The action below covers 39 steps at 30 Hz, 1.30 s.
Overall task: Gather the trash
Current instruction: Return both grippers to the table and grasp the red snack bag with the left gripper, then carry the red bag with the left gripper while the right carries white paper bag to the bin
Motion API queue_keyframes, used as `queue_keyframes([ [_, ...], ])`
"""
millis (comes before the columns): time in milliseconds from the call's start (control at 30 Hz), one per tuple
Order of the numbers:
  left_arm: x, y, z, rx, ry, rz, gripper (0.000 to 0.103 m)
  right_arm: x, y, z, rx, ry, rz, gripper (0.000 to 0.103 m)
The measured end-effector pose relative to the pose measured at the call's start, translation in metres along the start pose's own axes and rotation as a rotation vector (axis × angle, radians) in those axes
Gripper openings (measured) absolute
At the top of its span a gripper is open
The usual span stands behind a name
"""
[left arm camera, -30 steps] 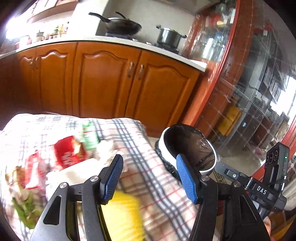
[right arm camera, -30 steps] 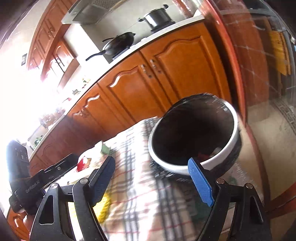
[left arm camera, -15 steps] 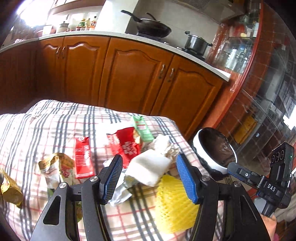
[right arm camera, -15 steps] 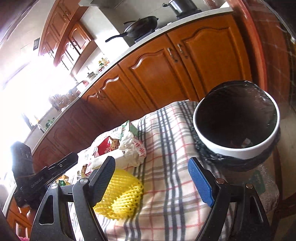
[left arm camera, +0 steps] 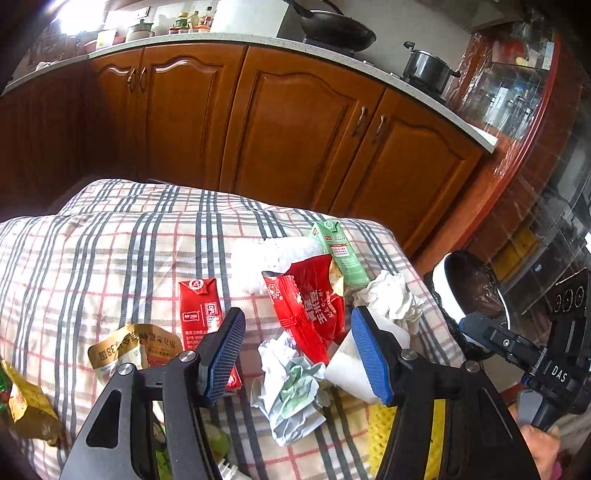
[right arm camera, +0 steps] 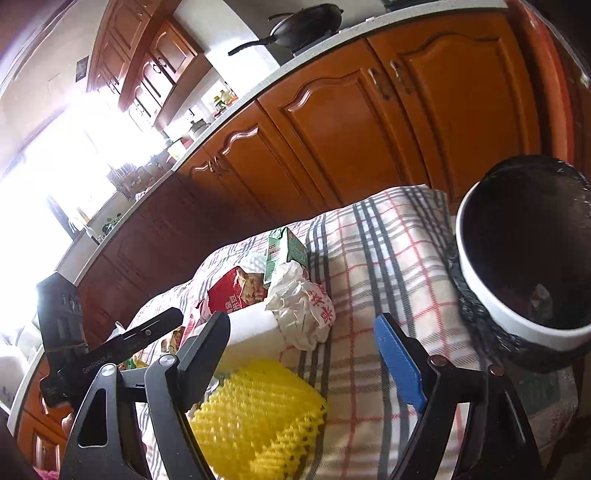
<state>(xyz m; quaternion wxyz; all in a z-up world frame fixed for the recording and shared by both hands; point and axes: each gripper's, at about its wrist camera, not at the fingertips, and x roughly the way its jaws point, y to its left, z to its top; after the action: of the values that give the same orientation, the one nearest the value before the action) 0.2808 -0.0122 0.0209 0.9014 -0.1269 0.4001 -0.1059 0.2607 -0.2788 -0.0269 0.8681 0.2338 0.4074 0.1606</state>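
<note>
Trash lies on a plaid-covered table: a red snack bag, a red carton, a green carton, crumpled paper, a white wrapper and yellow foam netting. My left gripper hangs open above the crumpled paper with nothing between its fingers. In the right wrist view my right gripper is open over the table's edge, just above the netting. A white-rimmed bin with a black liner stands to the right of the table.
Wooden kitchen cabinets run behind the table, with a wok and a pot on the counter. A yellow wrapper and a gold pouch lie at the table's left. The other gripper's body shows at each view's edge.
Both views have swung from the bin toward the table. The trash pile now sits under the left gripper, and the bin has slid to the right edge. Both grippers stayed open.
</note>
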Motion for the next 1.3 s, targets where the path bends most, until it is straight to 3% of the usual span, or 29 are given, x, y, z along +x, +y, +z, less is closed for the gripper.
queue_keyframes([
  [200,0.034,-0.002,0.013,-0.007,0.071,0.004,0.058,0.036,0.005,0.011,-0.022,0.064,0.005,0.073],
  [233,0.039,-0.002,0.014,-0.008,0.081,0.0,0.053,0.041,0.005,0.012,-0.028,0.077,-0.001,0.073],
  [333,0.05,-0.001,0.012,-0.004,0.109,-0.011,0.024,0.059,0.002,0.011,-0.024,0.12,-0.001,0.061],
  [400,0.053,0.002,0.011,-0.009,0.107,-0.021,0.021,0.065,-0.001,0.009,-0.017,0.142,0.008,0.044],
  [567,0.042,0.005,0.008,-0.009,0.068,-0.024,0.015,0.051,-0.001,0.003,-0.03,0.114,0.005,0.03],
  [933,-0.019,-0.011,0.005,0.026,-0.067,-0.08,0.015,-0.006,0.009,0.005,-0.052,-0.011,0.014,0.028],
  [1300,-0.016,-0.049,-0.005,0.095,-0.073,-0.122,0.015,-0.048,-0.016,0.008,-0.021,-0.1,-0.044,0.028],
])
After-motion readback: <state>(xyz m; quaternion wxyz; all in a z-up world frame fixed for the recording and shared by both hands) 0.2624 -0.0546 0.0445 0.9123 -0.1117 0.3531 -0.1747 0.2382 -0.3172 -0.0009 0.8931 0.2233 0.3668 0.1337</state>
